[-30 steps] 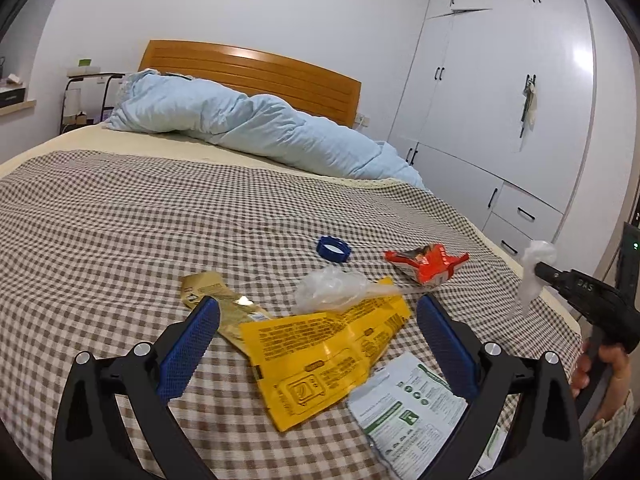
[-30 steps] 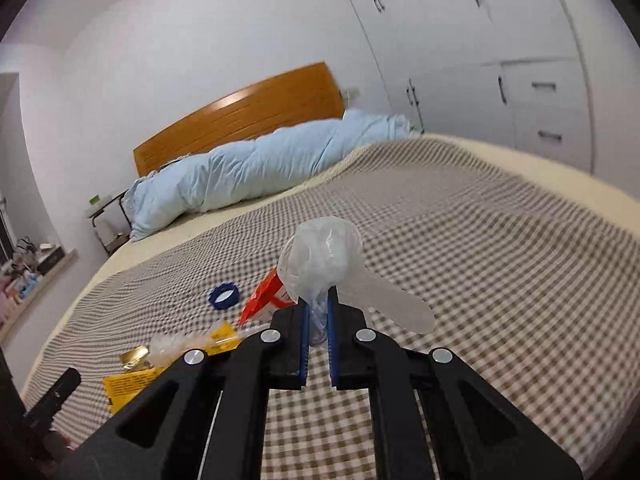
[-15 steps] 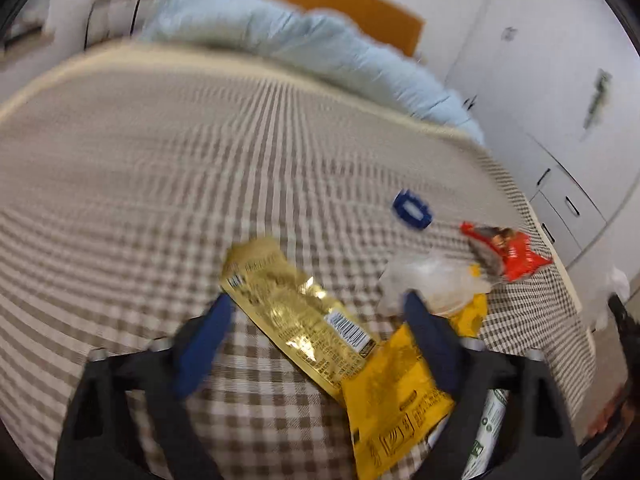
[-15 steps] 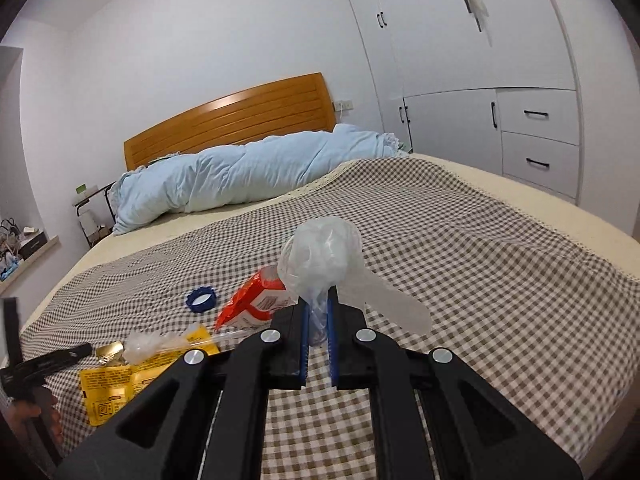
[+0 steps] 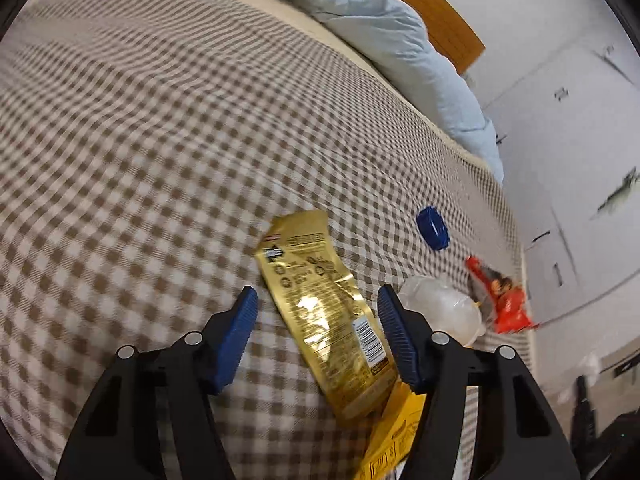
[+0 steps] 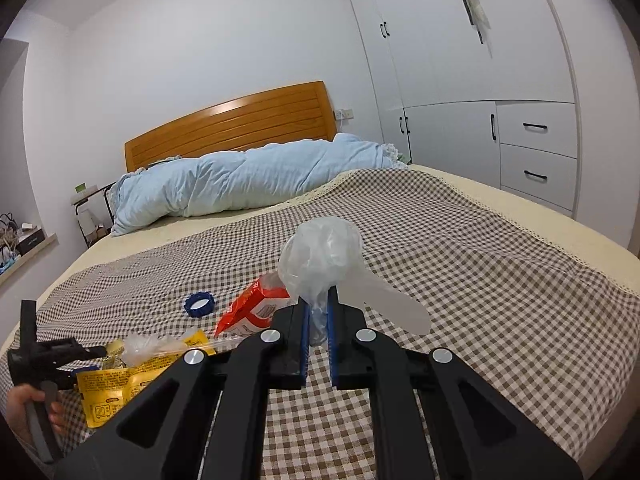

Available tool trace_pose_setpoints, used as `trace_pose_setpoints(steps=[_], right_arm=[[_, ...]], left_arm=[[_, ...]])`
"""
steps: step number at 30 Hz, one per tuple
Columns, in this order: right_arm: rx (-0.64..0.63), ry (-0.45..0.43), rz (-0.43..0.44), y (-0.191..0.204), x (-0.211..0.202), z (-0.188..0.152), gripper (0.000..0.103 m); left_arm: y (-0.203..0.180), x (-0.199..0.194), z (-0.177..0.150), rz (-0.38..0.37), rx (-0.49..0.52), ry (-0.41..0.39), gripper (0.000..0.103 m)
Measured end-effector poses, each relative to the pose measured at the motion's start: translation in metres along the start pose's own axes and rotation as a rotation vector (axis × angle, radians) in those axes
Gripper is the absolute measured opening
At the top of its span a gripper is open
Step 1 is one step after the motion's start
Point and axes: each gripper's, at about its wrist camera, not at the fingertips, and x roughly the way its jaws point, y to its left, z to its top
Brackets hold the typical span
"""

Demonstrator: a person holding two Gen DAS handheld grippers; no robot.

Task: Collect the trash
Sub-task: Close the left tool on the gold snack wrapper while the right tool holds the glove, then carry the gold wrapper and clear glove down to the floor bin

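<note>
Left wrist: left gripper (image 5: 314, 306) has dropped over the gold wrapper (image 5: 326, 312) on the bed (image 5: 120, 120); jaws have just been closing, wrapper between them, ungripped. Likely next pickup.
Right wrist: right gripper (image 6: 316, 312) unmoved, clenched on the clear plastic bag (image 6: 320, 256).

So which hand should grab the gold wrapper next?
Left. The left gripper sits open astride the gold wrapper, its jaws just closing in. The right gripper is shut on a clear plastic bag.
</note>
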Motion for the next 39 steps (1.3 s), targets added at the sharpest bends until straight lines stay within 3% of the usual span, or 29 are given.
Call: trace_pose_setpoints(steps=[5, 9, 10, 12, 15, 17, 22, 32, 39], right_arm=[[0.011, 0.001, 0.003, -0.001, 0.0, -0.001, 0.008], [0.013, -0.004, 0.005, 0.0, -0.001, -0.001, 0.008], [0.013, -0.003, 0.006, 0.001, -0.001, -0.001, 0.008], [0.008, 0.001, 0.006, 0.004, 0.001, -0.001, 0.008], [0.001, 0.007, 0.009, 0.009, 0.004, -0.003, 0.008], [-0.001, 0.008, 0.011, 0.011, 0.006, -0.003, 0.008], [-0.006, 0.005, 0.016, 0.014, 0.007, -0.004, 0.008], [0.003, -0.014, 0.022, 0.01, 0.002, -0.002, 0.008], [-0.008, -0.019, 0.032, 0.014, 0.001, -0.003, 0.008]], left_arm=[[-0.001, 0.008, -0.003, -0.03, 0.02, 0.037, 0.058], [-0.011, 0.025, -0.006, -0.036, 0.045, 0.02, 0.057], [-0.011, 0.028, -0.005, -0.04, 0.039, 0.01, 0.052], [-0.005, 0.032, -0.003, -0.024, 0.016, -0.001, 0.019], [0.006, 0.034, -0.001, -0.071, -0.03, 0.001, 0.004], [0.005, 0.035, -0.002, -0.098, -0.025, 0.003, 0.0], [-0.014, 0.024, -0.006, -0.127, 0.032, -0.053, 0.0], [-0.058, -0.04, -0.008, -0.122, 0.219, -0.338, 0.0], [-0.08, -0.079, -0.018, -0.125, 0.324, -0.43, 0.0]])
